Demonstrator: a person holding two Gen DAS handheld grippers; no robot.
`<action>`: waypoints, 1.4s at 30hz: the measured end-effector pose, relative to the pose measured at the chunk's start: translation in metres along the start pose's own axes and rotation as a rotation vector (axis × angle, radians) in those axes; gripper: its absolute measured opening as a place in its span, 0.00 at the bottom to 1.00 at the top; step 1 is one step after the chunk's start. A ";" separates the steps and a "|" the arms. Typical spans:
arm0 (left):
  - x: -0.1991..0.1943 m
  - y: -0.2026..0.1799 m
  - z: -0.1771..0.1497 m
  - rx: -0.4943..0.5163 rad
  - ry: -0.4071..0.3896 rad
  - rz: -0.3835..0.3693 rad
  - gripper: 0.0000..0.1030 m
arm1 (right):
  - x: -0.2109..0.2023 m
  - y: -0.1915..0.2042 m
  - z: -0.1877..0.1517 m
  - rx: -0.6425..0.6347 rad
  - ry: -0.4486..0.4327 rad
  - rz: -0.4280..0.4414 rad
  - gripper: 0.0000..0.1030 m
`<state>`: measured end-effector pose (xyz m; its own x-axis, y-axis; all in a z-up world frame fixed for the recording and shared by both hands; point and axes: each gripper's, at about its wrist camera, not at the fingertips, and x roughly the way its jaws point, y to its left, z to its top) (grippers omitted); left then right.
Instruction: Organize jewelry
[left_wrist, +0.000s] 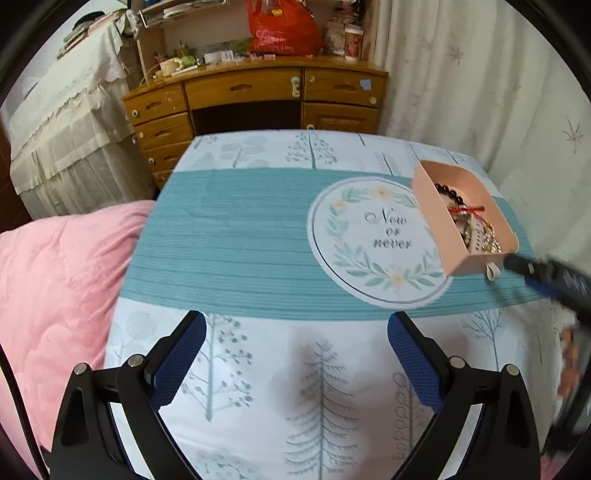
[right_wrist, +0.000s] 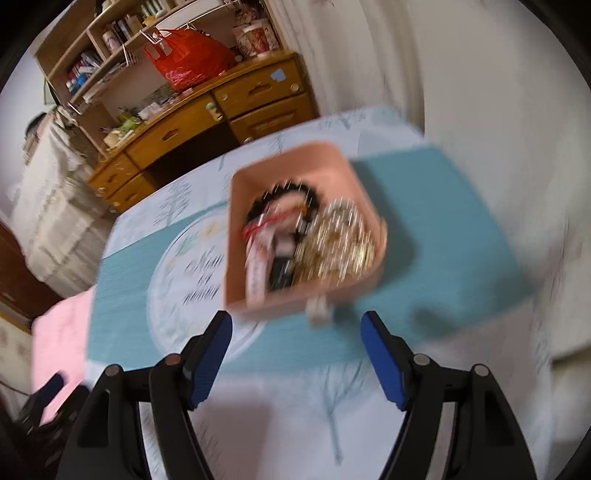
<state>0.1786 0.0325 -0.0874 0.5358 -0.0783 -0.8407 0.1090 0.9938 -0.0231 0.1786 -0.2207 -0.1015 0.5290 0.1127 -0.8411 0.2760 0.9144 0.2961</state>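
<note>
Both pairs of blue-padded fingers stand wide apart with nothing between them: the left gripper (left_wrist: 297, 332) hovers over bare cloth, and the right gripper (right_wrist: 297, 334) points down at the box just ahead of its tips

Beyond and beneath both sets of fingers spreads the table (left_wrist: 240, 236), covered in a teal-and-white cloth printed with trees and a round wreath emblem. Ahead and to the right of the left fingers, well apart from them, sits the pink box (left_wrist: 432, 206), an open tray resting on the cloth at the emblem's edge; from the right gripper's side it lies straight ahead, close beyond the tips but not touching them, its small white pull loop (right_wrist: 317, 308) facing the gap between the pads

Inside the box lie a dark beaded bracelet (right_wrist: 284, 199), a heap of gold-coloured chain (right_wrist: 340, 243) and a red string (right_wrist: 264, 221) (this view is badly blurred, so finer pieces are hard to tell)

No jewelry lies loose on the cloth; everything visible is already in the box. I judge the sorting largely done, with perhaps only handling the box itself remaining
</note>
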 end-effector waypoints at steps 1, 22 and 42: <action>0.001 -0.002 -0.002 0.000 0.006 -0.003 0.95 | -0.003 -0.002 -0.012 0.004 0.027 0.034 0.70; -0.066 -0.021 -0.055 -0.050 -0.014 -0.051 0.99 | -0.094 0.022 -0.078 -0.168 -0.080 -0.066 0.88; -0.122 -0.038 -0.066 0.003 -0.139 0.020 0.99 | -0.135 0.045 -0.108 -0.249 -0.136 0.006 0.92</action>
<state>0.0538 0.0100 -0.0203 0.6488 -0.0689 -0.7578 0.0992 0.9951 -0.0056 0.0334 -0.1529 -0.0234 0.6374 0.0810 -0.7662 0.0758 0.9830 0.1670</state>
